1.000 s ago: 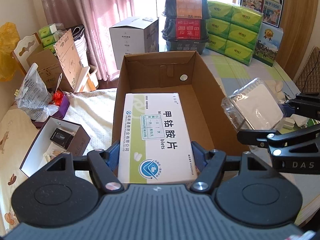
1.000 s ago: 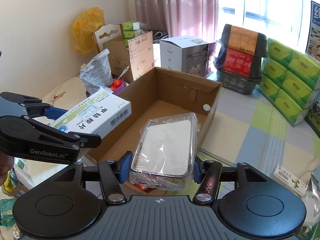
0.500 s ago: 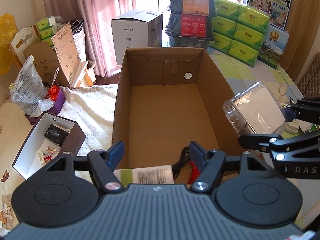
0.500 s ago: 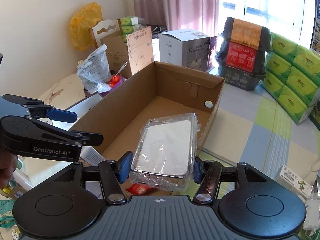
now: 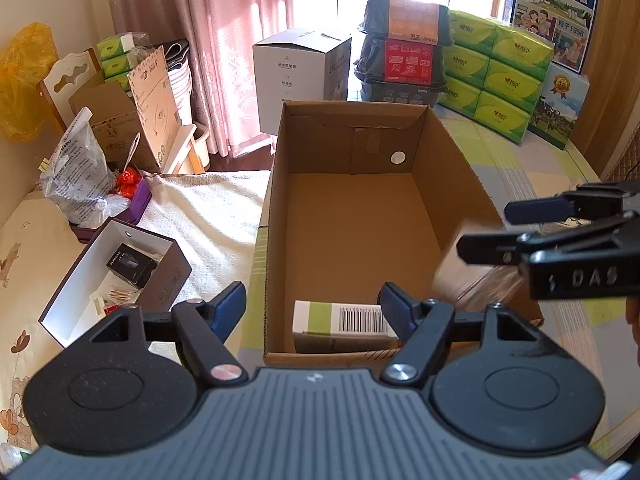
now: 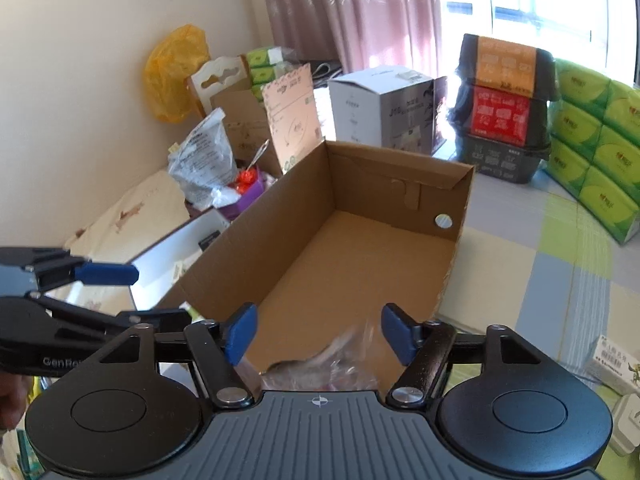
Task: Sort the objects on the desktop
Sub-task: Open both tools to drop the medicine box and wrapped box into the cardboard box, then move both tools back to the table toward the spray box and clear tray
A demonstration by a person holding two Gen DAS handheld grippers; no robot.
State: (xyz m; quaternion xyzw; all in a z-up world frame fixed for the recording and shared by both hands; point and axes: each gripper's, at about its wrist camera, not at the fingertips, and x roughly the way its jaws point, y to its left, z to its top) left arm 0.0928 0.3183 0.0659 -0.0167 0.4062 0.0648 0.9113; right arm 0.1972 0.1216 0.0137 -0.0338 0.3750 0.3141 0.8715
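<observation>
An open brown carton [image 5: 360, 220] stands in front of both grippers. A white and green medicine box [image 5: 344, 320] lies inside it at the near end, barcode side up. My left gripper [image 5: 314, 308] hangs open above that box with nothing between its fingers. My right gripper [image 6: 320, 336] is open too. Just below it is a plastic-wrapped flat package [image 6: 332, 364], blurred, over the carton's near right corner. In the left wrist view the right gripper [image 5: 484, 229] reaches in from the right, with the blurred package [image 5: 468, 276] under it. The left gripper [image 6: 136, 294] shows at the left.
A brown box with a white lining [image 5: 116, 276] holding small items lies left of the carton on a white towel [image 5: 208, 208]. Behind stand a white carton [image 5: 300, 76], stacked black packs [image 5: 404, 60] and green tissue packs [image 5: 500, 68]. A small medicine box [image 6: 612, 364] lies on the right.
The left gripper opened and the medicine box dropped into the carton. The right gripper then opened and the wrapped package slipped down out of its fingers.
</observation>
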